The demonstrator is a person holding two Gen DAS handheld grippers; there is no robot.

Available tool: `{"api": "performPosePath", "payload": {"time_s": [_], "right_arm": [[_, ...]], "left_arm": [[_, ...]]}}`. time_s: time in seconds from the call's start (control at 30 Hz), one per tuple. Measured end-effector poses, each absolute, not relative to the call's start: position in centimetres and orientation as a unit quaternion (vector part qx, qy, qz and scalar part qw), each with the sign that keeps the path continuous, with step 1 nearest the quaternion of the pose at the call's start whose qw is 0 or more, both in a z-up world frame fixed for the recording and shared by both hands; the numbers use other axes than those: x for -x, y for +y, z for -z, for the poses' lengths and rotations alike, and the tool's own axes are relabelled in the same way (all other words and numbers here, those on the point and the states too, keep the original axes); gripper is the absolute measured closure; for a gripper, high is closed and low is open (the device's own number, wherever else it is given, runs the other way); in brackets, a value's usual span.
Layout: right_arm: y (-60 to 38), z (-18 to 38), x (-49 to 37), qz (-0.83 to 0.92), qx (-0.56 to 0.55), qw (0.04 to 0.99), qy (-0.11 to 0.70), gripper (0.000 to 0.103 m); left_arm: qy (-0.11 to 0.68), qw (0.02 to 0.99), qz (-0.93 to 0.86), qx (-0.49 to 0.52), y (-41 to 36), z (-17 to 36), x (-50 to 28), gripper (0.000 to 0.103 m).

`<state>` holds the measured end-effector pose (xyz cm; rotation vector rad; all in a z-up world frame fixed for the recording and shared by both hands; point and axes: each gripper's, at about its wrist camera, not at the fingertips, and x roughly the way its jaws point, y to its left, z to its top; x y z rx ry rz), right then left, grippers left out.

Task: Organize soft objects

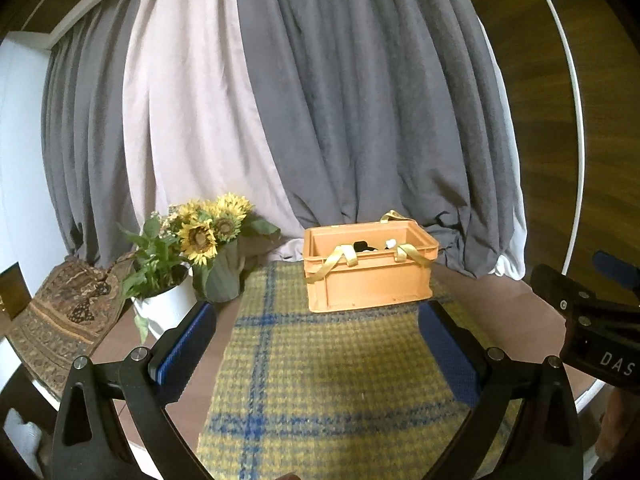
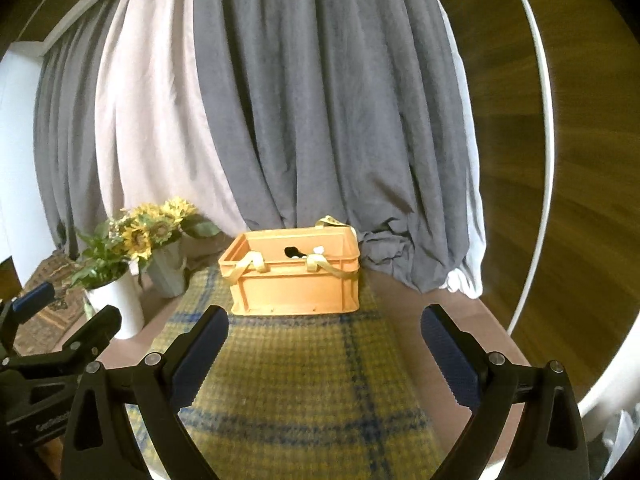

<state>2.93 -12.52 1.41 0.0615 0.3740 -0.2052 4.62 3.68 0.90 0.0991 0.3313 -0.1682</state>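
An orange plastic crate (image 1: pixel 370 276) stands on a yellow and blue plaid cloth (image 1: pixel 320 380) at the far end of the table; it also shows in the right wrist view (image 2: pixel 296 280). Yellow straps (image 1: pixel 340 258) hang over its rim. Dark and white soft items (image 1: pixel 370 245) peek out inside it. My left gripper (image 1: pixel 316 320) is open and empty, well short of the crate. My right gripper (image 2: pixel 324 324) is open and empty, also short of the crate (image 2: pixel 296 280).
A white pot of sunflowers (image 1: pixel 192 240) and a grey wrapped bunch (image 1: pixel 224 276) stand left of the crate. Grey and pale curtains (image 1: pixel 320 100) hang behind. A patterned rug (image 1: pixel 68 312) lies at far left. The round table's white edge (image 2: pixel 544 160) curves on the right.
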Motion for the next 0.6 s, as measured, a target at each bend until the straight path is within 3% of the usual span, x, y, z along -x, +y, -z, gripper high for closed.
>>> {"api": "performPosePath", "payload": {"time_s": [0.6], "right_arm": [[-13.0,-1.2,2.7,0.095,-0.043,0.977,0.185,0.005]], "left_arm": [[0.153,0.983,0.090,-0.050,3.1,-1.1,0.5,0.000]]}}
